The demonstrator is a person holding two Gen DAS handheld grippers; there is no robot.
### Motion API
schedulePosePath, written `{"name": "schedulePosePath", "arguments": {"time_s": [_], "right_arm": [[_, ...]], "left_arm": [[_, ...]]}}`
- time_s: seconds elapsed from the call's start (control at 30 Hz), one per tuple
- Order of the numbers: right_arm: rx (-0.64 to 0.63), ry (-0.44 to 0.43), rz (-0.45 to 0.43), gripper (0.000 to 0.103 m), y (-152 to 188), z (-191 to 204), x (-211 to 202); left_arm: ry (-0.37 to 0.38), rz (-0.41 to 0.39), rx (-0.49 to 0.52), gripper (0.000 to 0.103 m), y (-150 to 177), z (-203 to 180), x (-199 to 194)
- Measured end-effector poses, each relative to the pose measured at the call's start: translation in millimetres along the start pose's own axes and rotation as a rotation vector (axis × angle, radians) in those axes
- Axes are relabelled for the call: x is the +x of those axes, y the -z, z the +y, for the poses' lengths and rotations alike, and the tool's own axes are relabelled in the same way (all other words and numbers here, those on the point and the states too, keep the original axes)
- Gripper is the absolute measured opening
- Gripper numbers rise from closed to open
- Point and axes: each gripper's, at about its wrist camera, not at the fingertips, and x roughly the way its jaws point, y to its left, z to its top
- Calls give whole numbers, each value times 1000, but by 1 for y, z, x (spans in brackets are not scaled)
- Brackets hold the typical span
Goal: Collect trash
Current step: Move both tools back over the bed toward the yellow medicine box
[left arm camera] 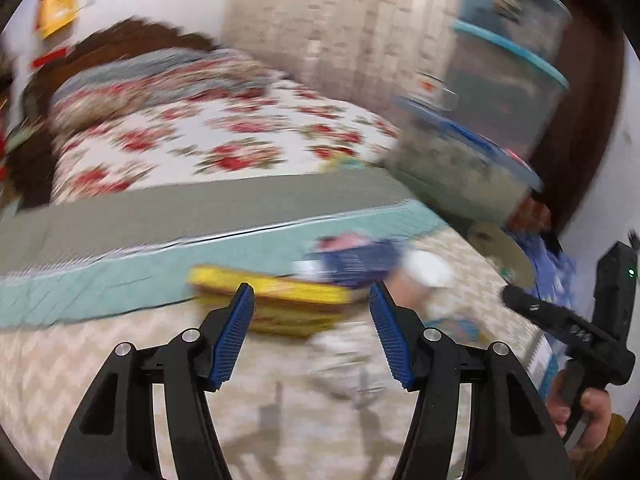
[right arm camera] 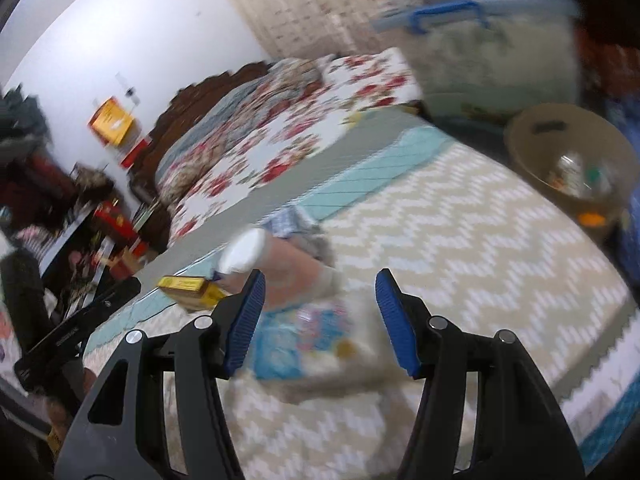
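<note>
Both views are motion-blurred. Trash lies on the zigzag rug beside the bed. There is a yellow box, a blue and pink packet, a white round-ended container and a light blue printed wrapper. My left gripper hangs open above the rug, short of the yellow box, with nothing between its pads. My right gripper is open too, over the blue wrapper and not touching it. A tan bin holding some scraps stands at the right.
A bed with a floral cover runs along the far side of the rug. Stacked plastic storage boxes stand behind the bin. Dark cluttered shelves fill the left. A hand holds the right gripper's handle.
</note>
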Motion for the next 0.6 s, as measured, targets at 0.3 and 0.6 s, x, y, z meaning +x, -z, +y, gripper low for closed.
{"name": "schedulePosePath", "arguments": {"time_s": [0.3, 0.6], "right_arm": [[-215, -107, 82, 57, -33, 100, 52], [-544, -135, 294, 56, 22, 184, 119]], "left_arm": [[-27, 16, -173, 56, 12, 82, -11], [42, 51, -288, 58, 18, 116, -10]]}}
